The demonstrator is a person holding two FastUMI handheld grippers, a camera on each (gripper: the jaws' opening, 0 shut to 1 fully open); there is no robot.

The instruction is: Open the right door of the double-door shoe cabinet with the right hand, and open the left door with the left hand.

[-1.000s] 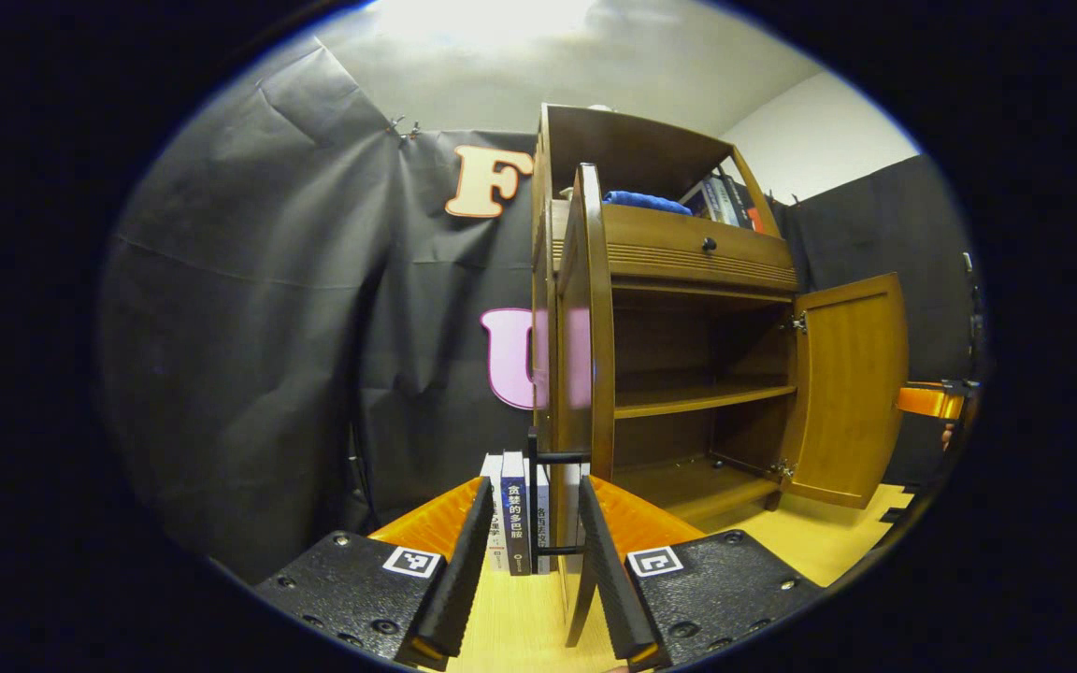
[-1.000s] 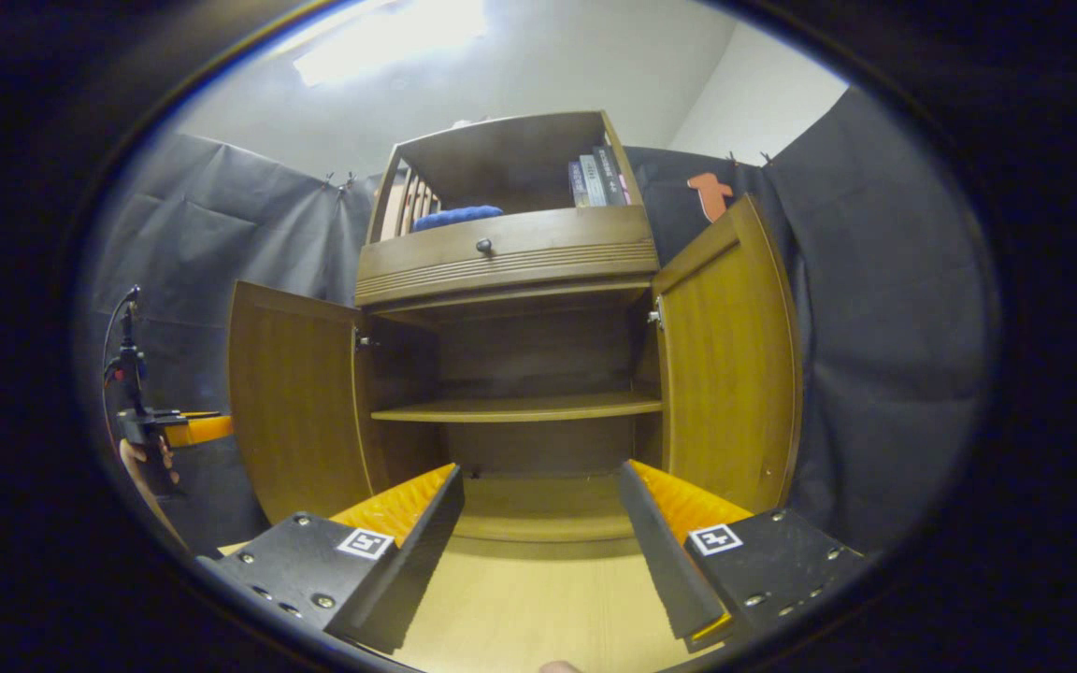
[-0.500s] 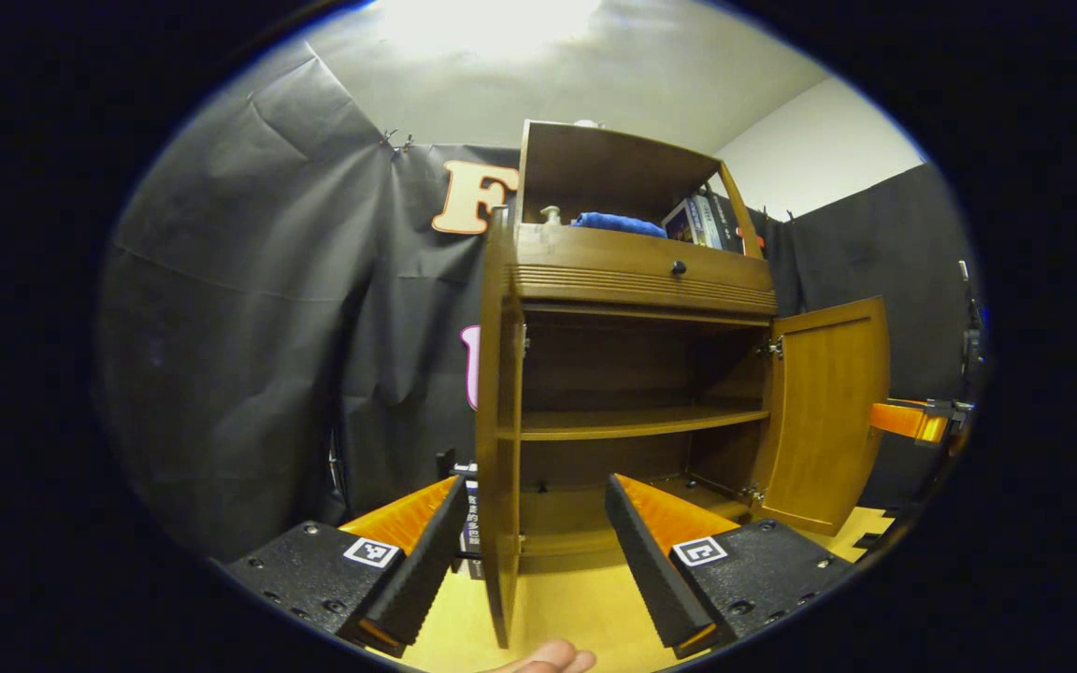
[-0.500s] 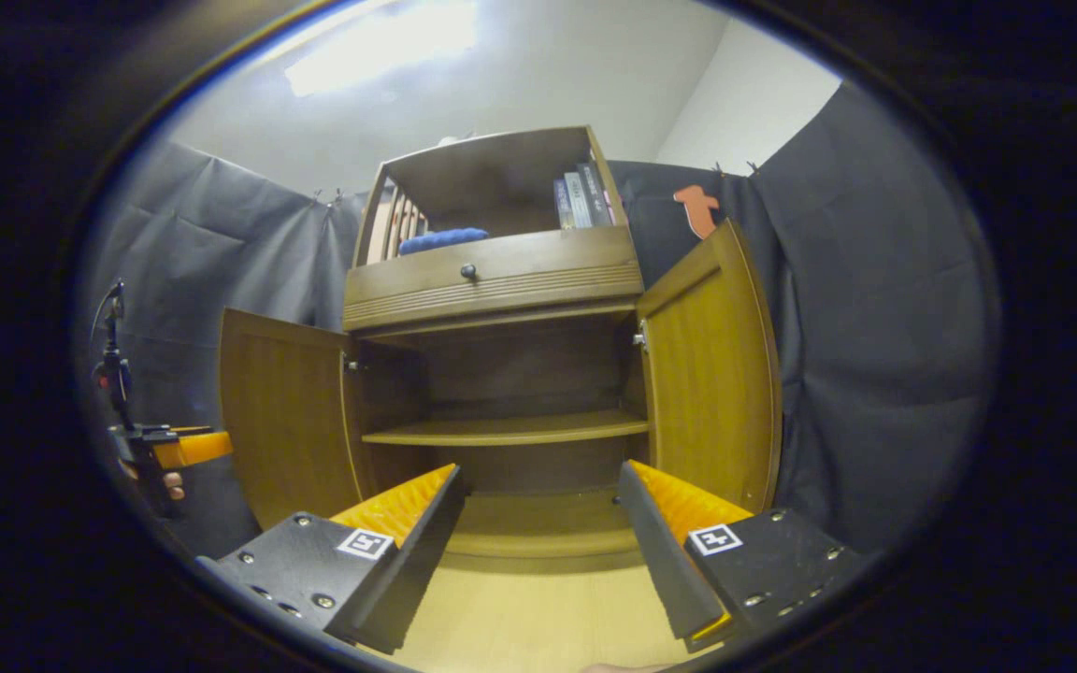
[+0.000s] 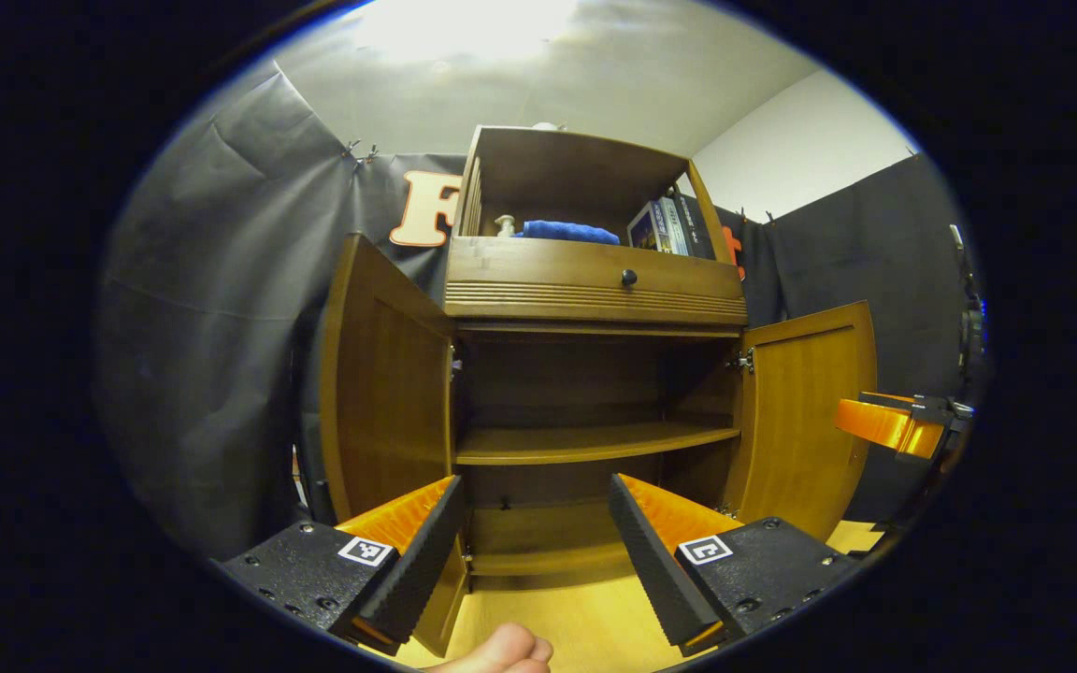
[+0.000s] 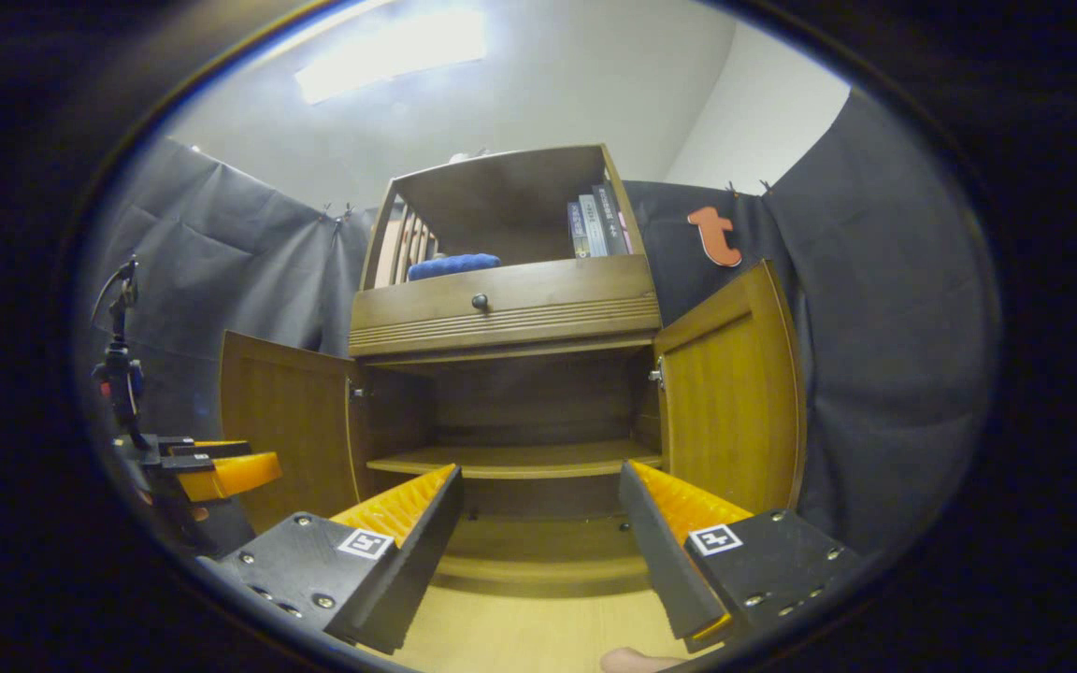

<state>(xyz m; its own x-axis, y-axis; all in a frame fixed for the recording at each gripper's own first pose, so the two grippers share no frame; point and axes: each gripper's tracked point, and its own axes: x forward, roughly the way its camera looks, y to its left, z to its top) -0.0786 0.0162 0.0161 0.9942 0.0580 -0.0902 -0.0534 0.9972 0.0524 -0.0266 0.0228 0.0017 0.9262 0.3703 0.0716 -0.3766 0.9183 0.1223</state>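
The wooden shoe cabinet point(image 5: 595, 290) stands in front of me with both lower doors swung outward. In the left gripper view its left door point(image 5: 380, 393) angles out to the left and its right door point(image 5: 810, 411) to the right. My left gripper point(image 5: 534, 561) is open and holds nothing, a short way back from the bare shelves point(image 5: 595, 441). In the right gripper view the left door point(image 6: 286, 421) and right door point(image 6: 735, 402) flank the same opening. My right gripper point(image 6: 538, 551) is open and holds nothing. Each view catches the other gripper off to the side: the right one point(image 5: 889, 425), the left one point(image 6: 221, 472).
Above the doors is a drawer with a dark knob point(image 5: 629, 277). The top shelf holds a blue cloth point(image 5: 567, 231) and several books point(image 5: 665, 226). Light wooden floor point(image 5: 576, 626) runs up to the cabinet. Black cloth walls close in behind and beside it. A fingertip point(image 5: 501, 650) shows at the bottom edge.
The left gripper came off the left door's edge and handle, opened wider and swung round to face the cabinet front. The left door stands wider. The right gripper dropped slightly.
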